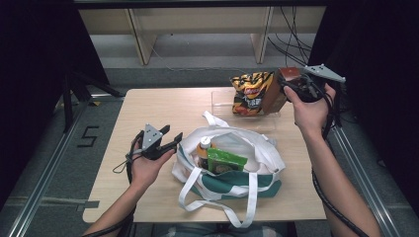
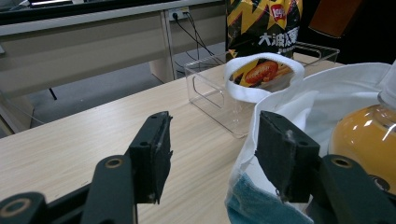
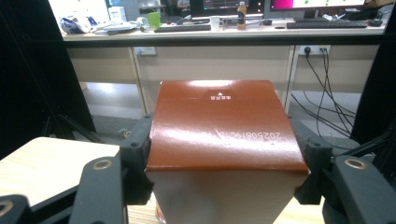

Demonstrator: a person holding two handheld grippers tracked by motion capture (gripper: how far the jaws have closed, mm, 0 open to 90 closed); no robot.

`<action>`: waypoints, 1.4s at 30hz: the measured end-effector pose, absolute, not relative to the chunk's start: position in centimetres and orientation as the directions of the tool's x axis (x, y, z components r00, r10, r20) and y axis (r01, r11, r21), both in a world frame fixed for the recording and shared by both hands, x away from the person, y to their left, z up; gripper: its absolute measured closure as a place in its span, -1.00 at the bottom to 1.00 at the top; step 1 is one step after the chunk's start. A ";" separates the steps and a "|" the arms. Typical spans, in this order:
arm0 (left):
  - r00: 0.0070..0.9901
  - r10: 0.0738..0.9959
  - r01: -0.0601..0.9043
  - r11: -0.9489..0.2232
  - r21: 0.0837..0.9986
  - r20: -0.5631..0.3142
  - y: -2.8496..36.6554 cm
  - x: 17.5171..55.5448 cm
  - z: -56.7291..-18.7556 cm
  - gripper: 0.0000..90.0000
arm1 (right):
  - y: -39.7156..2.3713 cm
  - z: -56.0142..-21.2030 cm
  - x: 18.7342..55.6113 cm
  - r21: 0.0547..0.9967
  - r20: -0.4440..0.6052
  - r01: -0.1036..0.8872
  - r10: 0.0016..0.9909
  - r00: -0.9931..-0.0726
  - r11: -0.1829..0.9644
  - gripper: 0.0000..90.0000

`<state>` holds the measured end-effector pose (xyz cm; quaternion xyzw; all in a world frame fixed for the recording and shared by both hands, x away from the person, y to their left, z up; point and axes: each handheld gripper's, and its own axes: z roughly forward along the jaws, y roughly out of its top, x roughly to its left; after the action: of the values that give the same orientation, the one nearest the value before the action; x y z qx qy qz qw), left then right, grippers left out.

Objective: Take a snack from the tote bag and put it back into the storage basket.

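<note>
Your right gripper [image 3: 219, 186] pinches a brown carton [image 3: 223, 126] by its two sides, held up over the far right of the table [image 1: 148, 106], just beside the clear plastic bin [image 2: 210, 93]. The carton's top carries a small white arrow with tiny characters and a printed code, seen upside down, too blurred to read surely. In the bin stands a Lay's chip bag [image 2: 264, 32], yellow and black, with large white Chinese characters. Your left gripper [image 2: 212, 154] has its jaws spread wide, one pad against the near-left rim of the white-and-green tote bag [image 1: 247, 148], gripping nothing. In the tote sit a bottle of orange drink [image 2: 366, 140] and a green packet [image 1: 225, 160]; its print cannot be read.
</note>
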<state>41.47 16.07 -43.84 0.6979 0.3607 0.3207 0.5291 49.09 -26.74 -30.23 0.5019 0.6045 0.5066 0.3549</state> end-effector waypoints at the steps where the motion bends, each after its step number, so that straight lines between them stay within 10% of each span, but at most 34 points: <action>1: 0.534 0.843 0.163 -0.180 0.970 0.067 16.1 41.5 -43.8 -0.02 | -26.7 -30.3 49.2 0.969 0.083 0.246 0.966 -0.243 -0.022 -0.13; 42: 0.537 0.841 0.168 -0.183 0.969 0.065 16.1 41.5 -43.9 -0.02 | -26.4 -32.9 51.9 0.956 0.080 0.291 0.984 -0.157 -0.032 -0.13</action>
<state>41.54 16.07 -43.93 0.6998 0.3604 0.3187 0.5280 51.89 -26.37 -32.95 0.5375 0.5930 0.4763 0.3640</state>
